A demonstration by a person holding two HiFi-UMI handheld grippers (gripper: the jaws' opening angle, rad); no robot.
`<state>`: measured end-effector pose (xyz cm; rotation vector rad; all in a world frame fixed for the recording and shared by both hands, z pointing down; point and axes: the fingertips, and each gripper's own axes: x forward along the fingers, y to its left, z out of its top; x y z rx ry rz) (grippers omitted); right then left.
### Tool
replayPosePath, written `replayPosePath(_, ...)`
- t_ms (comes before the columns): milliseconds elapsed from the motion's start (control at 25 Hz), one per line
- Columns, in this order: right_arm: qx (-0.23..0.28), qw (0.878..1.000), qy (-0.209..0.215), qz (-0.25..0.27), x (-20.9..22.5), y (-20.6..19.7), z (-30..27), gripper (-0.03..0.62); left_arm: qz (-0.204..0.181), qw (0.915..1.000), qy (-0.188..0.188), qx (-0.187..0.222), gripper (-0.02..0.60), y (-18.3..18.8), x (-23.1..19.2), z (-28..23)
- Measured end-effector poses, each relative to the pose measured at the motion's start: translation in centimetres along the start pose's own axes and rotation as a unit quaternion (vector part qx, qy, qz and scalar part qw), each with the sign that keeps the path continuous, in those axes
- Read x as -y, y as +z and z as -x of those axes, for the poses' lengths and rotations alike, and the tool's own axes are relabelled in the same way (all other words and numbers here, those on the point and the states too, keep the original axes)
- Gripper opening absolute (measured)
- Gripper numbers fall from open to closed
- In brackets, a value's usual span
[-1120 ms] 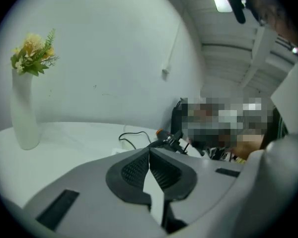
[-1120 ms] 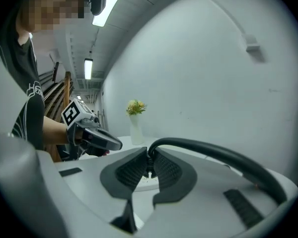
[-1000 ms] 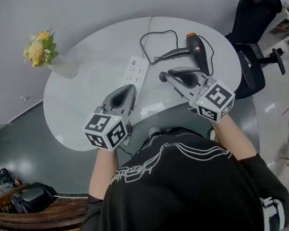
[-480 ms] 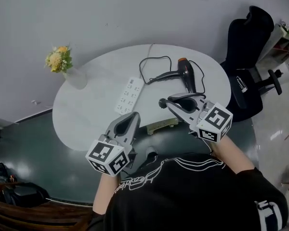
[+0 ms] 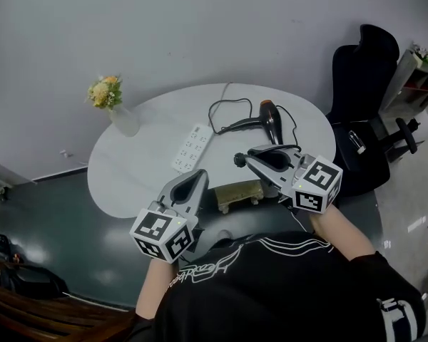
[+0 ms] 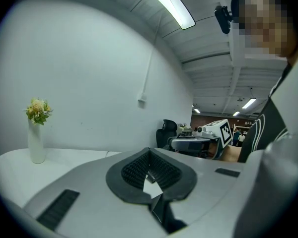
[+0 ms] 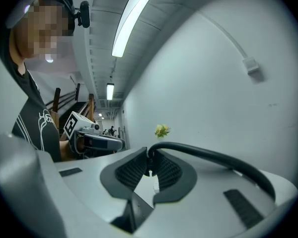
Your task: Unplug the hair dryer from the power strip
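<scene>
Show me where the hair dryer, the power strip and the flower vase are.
hair dryer [image 5: 272, 124], head view, on its black body.
power strip [image 5: 192, 148], head view, middle of its white top.
flower vase [image 5: 124, 122], head view, on the vase's white body.

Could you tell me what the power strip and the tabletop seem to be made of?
The power strip: probably white moulded plastic, matte, with rows of sockets. The tabletop: smooth, white, with slight sheen; laminate or painted board, I cannot tell which.
</scene>
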<state>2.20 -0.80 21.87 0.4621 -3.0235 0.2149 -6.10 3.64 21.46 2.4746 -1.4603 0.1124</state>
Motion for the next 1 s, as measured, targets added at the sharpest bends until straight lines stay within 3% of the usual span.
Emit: replayPosePath(1000,0.008,1.0,0.014,0.003,-0.27,0.42,0.48,0.029,-0.017,0.9996,0.019,0.008,0.003,0.54,0.79,-0.77)
